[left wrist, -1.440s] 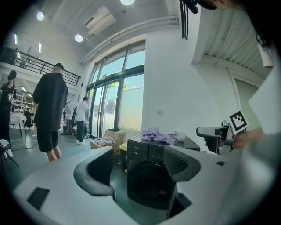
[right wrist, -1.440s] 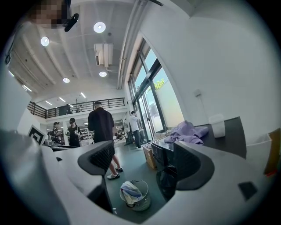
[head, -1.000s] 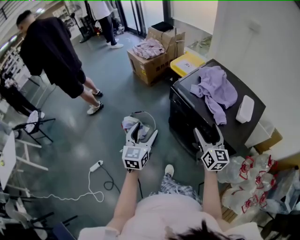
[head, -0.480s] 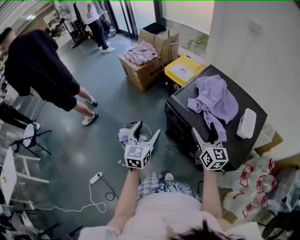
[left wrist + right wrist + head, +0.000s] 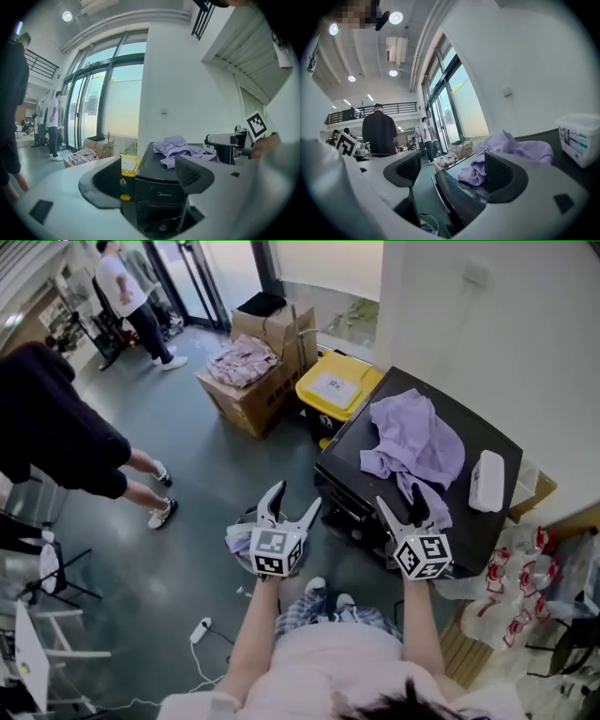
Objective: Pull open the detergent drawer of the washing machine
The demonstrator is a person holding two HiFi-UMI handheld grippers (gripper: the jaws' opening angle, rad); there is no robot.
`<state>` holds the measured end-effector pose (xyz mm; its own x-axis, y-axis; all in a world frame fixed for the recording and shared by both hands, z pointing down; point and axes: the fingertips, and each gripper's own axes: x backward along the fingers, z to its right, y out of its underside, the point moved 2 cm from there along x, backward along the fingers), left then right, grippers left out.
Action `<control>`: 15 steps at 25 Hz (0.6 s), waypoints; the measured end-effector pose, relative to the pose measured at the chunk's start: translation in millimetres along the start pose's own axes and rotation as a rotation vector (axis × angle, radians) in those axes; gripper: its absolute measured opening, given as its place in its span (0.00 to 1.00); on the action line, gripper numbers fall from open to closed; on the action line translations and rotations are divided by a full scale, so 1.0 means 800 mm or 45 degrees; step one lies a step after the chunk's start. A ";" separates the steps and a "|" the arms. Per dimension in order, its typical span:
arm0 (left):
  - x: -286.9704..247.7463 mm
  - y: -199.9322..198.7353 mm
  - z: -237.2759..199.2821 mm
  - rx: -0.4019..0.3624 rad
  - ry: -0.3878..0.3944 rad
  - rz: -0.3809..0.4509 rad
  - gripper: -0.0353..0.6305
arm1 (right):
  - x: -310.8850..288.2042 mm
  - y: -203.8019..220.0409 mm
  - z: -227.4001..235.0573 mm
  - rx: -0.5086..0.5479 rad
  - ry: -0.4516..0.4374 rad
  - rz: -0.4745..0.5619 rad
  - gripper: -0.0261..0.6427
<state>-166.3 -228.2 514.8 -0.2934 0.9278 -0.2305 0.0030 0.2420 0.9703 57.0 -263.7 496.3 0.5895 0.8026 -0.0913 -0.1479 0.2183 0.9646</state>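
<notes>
The black washing machine [image 5: 487,432] stands at the right, its dark front panel [image 5: 349,501] facing me. A purple garment [image 5: 412,442] and a white tub [image 5: 487,480] lie on its top. My left gripper [image 5: 293,498] hangs open just left of the front panel, nothing between its jaws. My right gripper [image 5: 401,498] is open over the machine's front top edge, near the garment's hanging end. The left gripper view frames the front panel [image 5: 164,194] between the open left gripper [image 5: 145,180]. The right gripper [image 5: 452,171] looks along the top edge [image 5: 457,185]. I cannot pick out the drawer.
A yellow bin [image 5: 336,385] and cardboard boxes [image 5: 248,381] of clothes stand beyond the machine. A laundry basket [image 5: 242,535] sits on the floor under my left gripper. A person in black [image 5: 56,446] stands at the left. Plastic bags [image 5: 525,568] pile at the right.
Both grippers have come closer to the machine's front, which now sits between them in view. The person in black has slid toward the left edge. Both grippers stay open.
</notes>
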 end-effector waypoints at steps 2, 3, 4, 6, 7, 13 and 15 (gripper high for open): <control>-0.016 -0.002 -0.008 -0.016 0.056 -0.011 0.57 | -0.009 0.000 -0.002 0.000 0.036 0.005 0.67; -0.023 -0.003 -0.011 -0.025 0.081 -0.016 0.57 | -0.013 0.000 -0.004 0.003 0.051 0.006 0.67; -0.029 -0.002 -0.014 -0.034 0.106 -0.021 0.57 | -0.017 0.001 -0.005 0.006 0.065 0.006 0.67; -0.043 -0.002 -0.018 -0.051 0.159 -0.030 0.57 | -0.024 0.002 -0.005 0.010 0.101 0.009 0.66; -0.049 -0.001 -0.019 -0.060 0.188 -0.037 0.57 | -0.026 0.004 -0.005 0.008 0.123 0.012 0.66; -0.076 -0.004 -0.022 -0.119 0.342 -0.052 0.57 | -0.030 0.011 -0.009 0.001 0.237 0.036 0.66; -0.085 -0.005 -0.022 -0.122 0.370 -0.056 0.57 | -0.030 0.008 -0.011 0.011 0.255 0.039 0.66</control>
<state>-163.2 -297.1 527.5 -0.5527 0.7935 -0.2548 -0.1016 0.2393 0.9656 34.9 -277.0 502.7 0.4148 0.9034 -0.1086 -0.1562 0.1883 0.9696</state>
